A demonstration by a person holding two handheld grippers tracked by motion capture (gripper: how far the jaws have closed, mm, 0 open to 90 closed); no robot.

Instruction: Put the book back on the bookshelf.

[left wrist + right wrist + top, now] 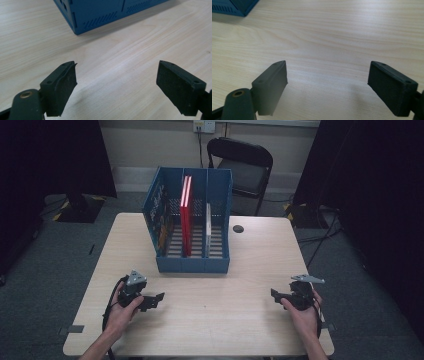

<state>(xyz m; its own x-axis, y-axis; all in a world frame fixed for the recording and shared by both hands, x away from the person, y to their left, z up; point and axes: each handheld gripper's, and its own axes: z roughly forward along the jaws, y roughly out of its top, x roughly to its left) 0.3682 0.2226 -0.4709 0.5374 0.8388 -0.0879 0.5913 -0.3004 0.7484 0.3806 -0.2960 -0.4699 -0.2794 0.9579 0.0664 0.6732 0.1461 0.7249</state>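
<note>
Both claws sit low on the near side of the bench [250, 285], and neither has a grip on anything: the left claw [159, 297] is held near the front-left corner of the blue file rack [193, 265], the right claw [274, 293] well apart on the other side, each pointing inward across the bare wood. In the left claw's own view its jaws stand wide apart with only wood grain between them and the corner of the rack just ahead; the right claw's view shows the same wide spread, with a sliver of blue at the upper left. That looks like a ready stance, hands parked either side so the rack's open top stays reachable from both. The rack stands at the middle of the bench, its long axis running away from the person toward the black chair [245, 167], its low front wall facing the hands. Inside, a red book [186, 215] stands upright on edge in a middle slot, its length running front to back with the rack, and a thin white book [208, 227] does likewise in the slot to its right. The dividers appear to be what keeps both standing, so a pick would likely come from above.
</note>
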